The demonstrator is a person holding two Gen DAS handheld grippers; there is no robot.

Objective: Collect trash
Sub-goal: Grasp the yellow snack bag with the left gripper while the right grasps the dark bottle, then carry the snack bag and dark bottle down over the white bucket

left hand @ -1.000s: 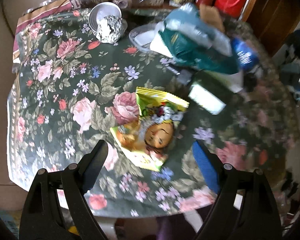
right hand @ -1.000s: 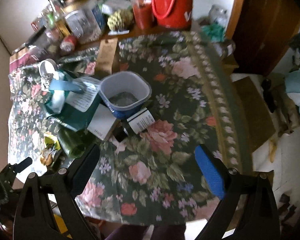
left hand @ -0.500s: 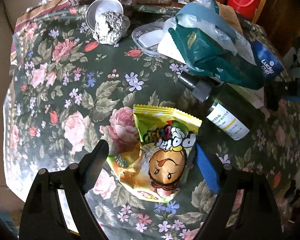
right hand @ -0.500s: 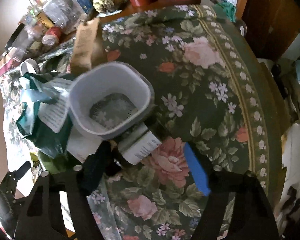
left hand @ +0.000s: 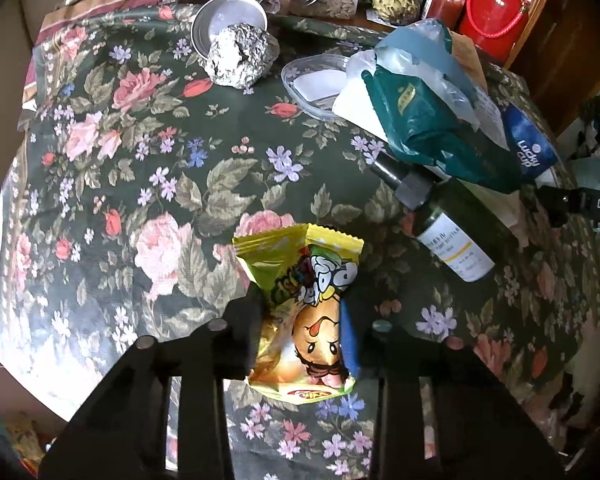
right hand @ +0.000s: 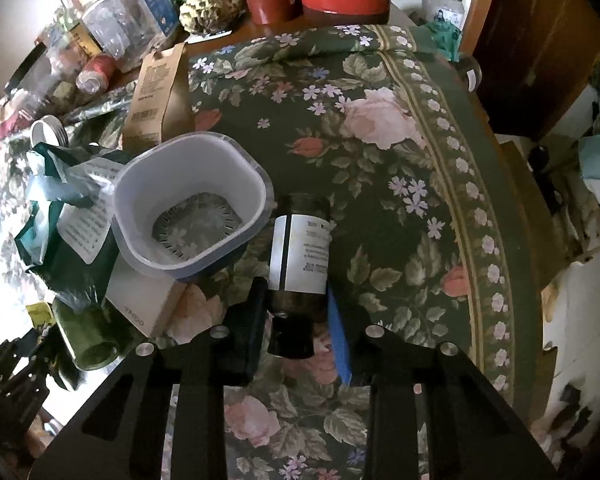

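My left gripper (left hand: pixel 302 312) is shut on a yellow snack wrapper (left hand: pixel 306 312) that crumples between the fingers on the floral tablecloth (left hand: pixel 140 184). My right gripper (right hand: pixel 296 304) is shut on a small dark bottle with a white label (right hand: pixel 300 256), lying on its side with its cap toward me. A larger green bottle (left hand: pixel 448 224) lies to the right of the wrapper; it also shows in the right wrist view (right hand: pixel 84 336). A ball of foil (left hand: pixel 240 58) lies at the back.
A blue-and-white plastic tub (right hand: pixel 192 208) sits just left of the small bottle, beside a green bag (left hand: pixel 428 116) and a white box (right hand: pixel 144 300). A clear lid (left hand: pixel 316 84), metal tin (left hand: pixel 228 24), red jug (left hand: pixel 496 12) and several jars crowd the back edge.
Both grippers moved forward and down, then closed: the left one onto the snack wrapper, the right one onto the small dark bottle. Both were open a second ago.
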